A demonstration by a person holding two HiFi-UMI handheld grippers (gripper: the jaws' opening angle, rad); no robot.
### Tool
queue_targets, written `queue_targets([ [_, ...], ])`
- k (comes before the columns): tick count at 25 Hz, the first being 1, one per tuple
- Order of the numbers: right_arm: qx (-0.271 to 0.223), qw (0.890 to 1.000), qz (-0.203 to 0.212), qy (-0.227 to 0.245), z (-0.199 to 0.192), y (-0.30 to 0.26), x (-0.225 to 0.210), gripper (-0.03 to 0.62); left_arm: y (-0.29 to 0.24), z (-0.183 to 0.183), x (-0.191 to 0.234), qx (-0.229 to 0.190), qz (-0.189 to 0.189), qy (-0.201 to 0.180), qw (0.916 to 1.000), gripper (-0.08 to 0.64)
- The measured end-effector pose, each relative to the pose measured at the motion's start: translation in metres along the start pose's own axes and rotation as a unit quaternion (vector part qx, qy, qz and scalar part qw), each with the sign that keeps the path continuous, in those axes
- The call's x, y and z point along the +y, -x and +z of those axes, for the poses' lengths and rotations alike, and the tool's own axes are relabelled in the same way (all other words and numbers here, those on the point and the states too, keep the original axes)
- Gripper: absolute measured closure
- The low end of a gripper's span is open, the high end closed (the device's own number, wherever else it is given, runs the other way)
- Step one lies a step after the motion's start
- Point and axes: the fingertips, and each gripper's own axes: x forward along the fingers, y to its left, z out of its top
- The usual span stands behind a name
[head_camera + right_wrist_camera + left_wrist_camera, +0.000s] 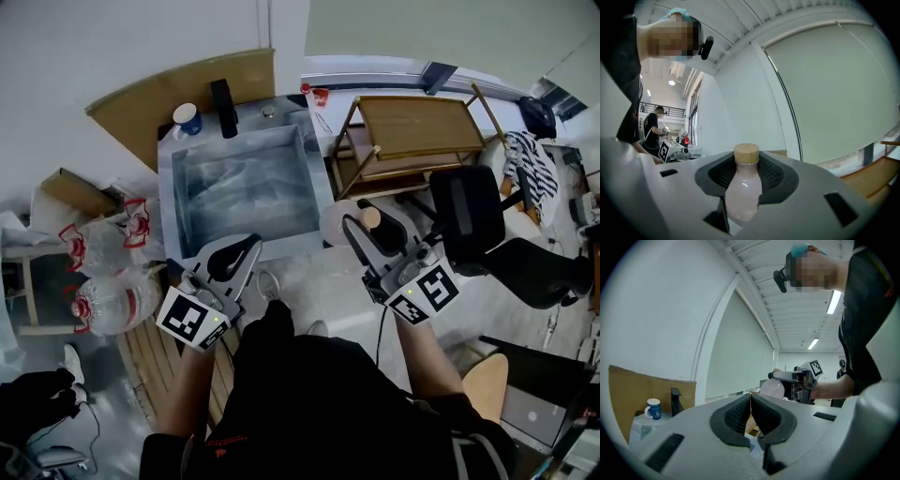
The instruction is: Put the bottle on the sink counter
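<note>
In the right gripper view a pale pink bottle (742, 190) with a tan cap stands upright between the jaws, and my right gripper (746, 174) is shut on its neck and shoulder. Seen from the head view, this bottle (339, 223) is held in the right gripper (361, 230) just off the right front corner of the steel sink (167, 197). The sink counter (274, 112) runs along the back of the basin. My left gripper (251, 246) hovers over the sink's front edge. Its jaws meet at the tips with nothing between them, as the left gripper (750, 397) view shows.
A blue mug (187, 119) and a black tap (224, 107) stand on the counter's back left. A wooden cart (417, 131) and a black chair (469, 217) are to the right of the sink. Large water jugs (111, 300) lie on the floor at left.
</note>
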Motion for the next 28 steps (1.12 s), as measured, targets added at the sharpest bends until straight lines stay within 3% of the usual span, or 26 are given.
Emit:
queue_targets([
  [14, 0.028, 0.998, -0.053, -0.009, -0.020, -0.105, -0.039, 0.456, -0.017, -0.010, 0.112, 0.015, -0.033, 0.027, 0.9990, 0.543],
  [28, 0.053, 0.996, -0.067, -0.023, -0.053, -0.158, -0.090, 0.456, -0.043, -0.034, 0.160, 0.046, -0.036, 0.044, 0.9973, 0.543],
])
